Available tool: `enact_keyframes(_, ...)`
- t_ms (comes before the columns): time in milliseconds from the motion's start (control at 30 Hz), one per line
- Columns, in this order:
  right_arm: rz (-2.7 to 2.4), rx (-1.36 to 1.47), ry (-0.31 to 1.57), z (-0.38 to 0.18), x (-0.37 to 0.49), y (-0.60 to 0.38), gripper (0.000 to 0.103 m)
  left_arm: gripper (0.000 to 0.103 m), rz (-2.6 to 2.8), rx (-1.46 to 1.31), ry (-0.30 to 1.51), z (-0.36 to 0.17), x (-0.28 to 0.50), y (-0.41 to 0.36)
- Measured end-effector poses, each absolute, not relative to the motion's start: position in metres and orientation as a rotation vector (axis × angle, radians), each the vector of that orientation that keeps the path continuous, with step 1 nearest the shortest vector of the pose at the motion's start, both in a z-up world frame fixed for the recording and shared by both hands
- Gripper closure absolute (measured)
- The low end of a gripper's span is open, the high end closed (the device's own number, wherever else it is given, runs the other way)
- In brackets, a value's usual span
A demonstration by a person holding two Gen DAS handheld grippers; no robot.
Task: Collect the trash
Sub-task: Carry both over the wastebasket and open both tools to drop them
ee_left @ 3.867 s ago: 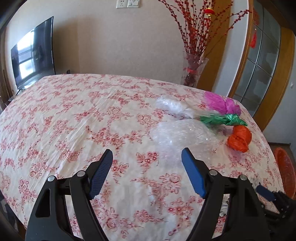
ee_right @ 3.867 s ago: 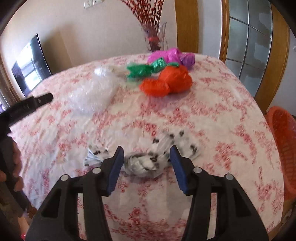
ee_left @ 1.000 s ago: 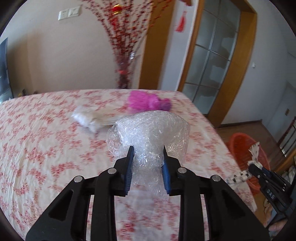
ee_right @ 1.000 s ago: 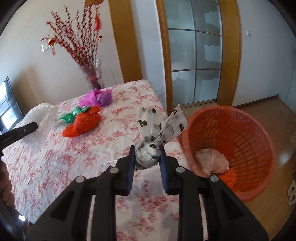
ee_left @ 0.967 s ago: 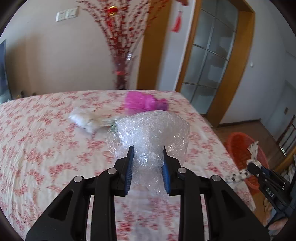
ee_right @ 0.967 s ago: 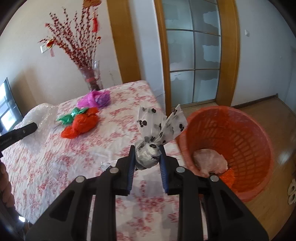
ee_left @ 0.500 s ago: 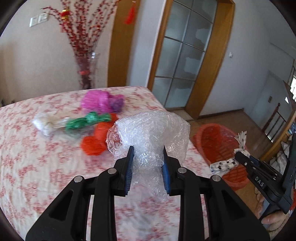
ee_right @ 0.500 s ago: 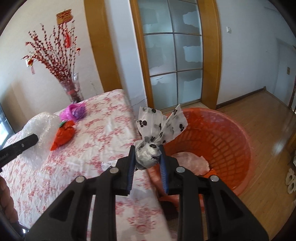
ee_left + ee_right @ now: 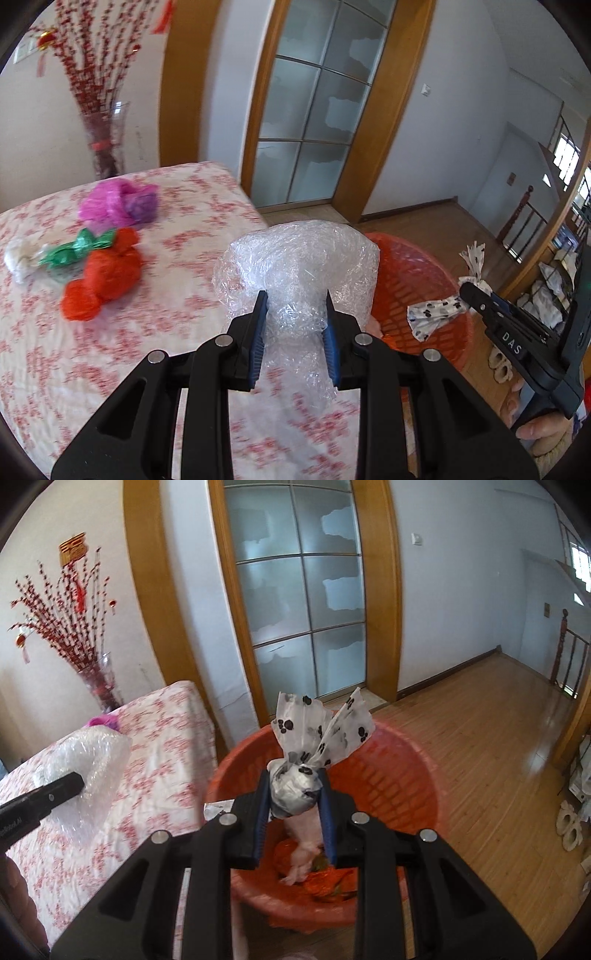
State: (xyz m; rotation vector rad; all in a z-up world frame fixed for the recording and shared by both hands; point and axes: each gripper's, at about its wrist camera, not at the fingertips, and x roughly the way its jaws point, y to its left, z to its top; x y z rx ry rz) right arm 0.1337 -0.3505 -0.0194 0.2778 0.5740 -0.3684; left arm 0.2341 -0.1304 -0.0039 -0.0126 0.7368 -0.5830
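Bubble wrap [image 9: 299, 266], a big clear crumpled wad of it, is clenched between the blue pads of the left gripper [image 9: 294, 314], held up over the corner of the table [image 9: 207, 206] with its flowered red and white cloth. Beyond the wad and partly hidden by it stands the orange basket [image 9: 417, 280] on the wooden floor, just beside the table's edge.

The right gripper [image 9: 293, 797] is clamped on a knotted white bag with black paw prints [image 9: 295, 782], its two loose ends sticking up above the pads. That bag hangs right over the open mouth of the basket [image 9: 402, 768], where some pale and orange scraps [image 9: 314, 864] already lie at the bottom.

On the table, well back from the edge, lie a red bag [image 9: 103, 273], a green one [image 9: 77, 249] touching it, a pink and purple one [image 9: 118, 203] behind, and a small white bundle [image 9: 18, 258] at the far left. A glass vase [image 9: 105, 144] with red branches stands at the table's far side, against the wall. Frosted glass doors in wooden frames [image 9: 299, 590] fill the wall behind the basket.
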Motion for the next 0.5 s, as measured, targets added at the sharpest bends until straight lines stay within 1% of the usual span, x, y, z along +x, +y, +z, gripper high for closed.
enact_keyframes(500,-0.441,0.28,0.565,-0.028,0.137,-0.406,0.078,0.076,-0.702,0.031,0.788,-0.023,0.238,-0.218)
